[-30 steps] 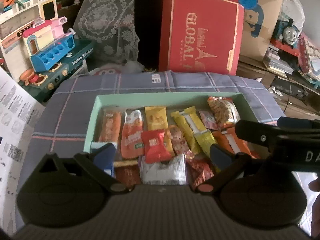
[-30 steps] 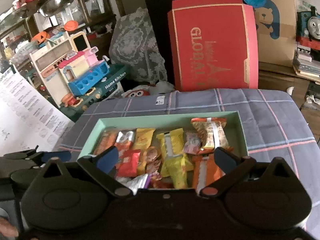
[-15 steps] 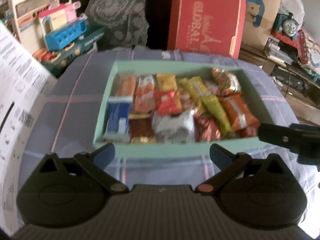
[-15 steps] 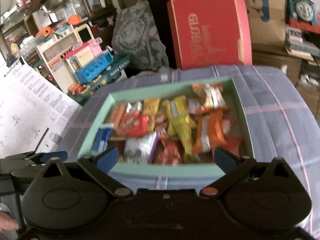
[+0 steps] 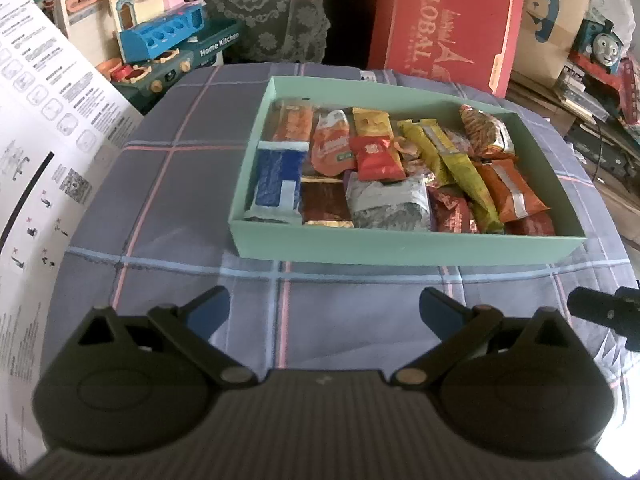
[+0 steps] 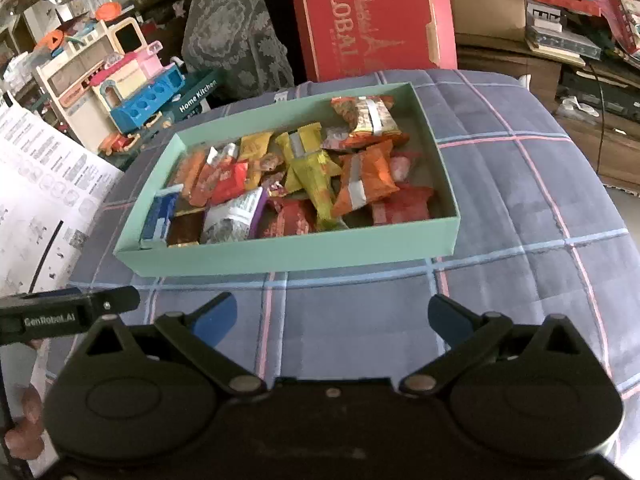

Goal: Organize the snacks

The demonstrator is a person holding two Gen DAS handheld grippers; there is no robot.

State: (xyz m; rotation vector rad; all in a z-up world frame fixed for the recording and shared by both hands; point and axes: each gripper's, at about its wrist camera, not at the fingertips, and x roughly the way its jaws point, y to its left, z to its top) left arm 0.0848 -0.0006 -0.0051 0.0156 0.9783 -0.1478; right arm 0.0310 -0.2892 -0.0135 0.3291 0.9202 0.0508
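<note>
Inside the mint-green box [image 5: 404, 246], toward the far edge of the plaid cloth [image 5: 168, 216], snack packets [image 5: 378, 154] lie crowded. Left gripper [image 5: 324, 304] and right gripper [image 6: 332, 314] gape empty, near its front wall.

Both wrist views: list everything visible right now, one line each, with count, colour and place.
snack box: one, mint green, open, on the plaid cloth.
snack packets: many, too overlapped to count; orange, red, yellow, silver, inside the snack box.
blue packet: one, near-left corner of the snack box.
plaid cloth: one, grey-blue with pink and light-blue lines, under the snack box.
red carton: one, gold lettering, upright behind the cloth.
toy kitchen: one, multicoloured, back left.
printed sheet: one, white, left edge.
toy train: one, blue, back right.
left gripper: one, black with blue pads, open, empty, short of the snack box.
right gripper: same, open, empty.
</note>
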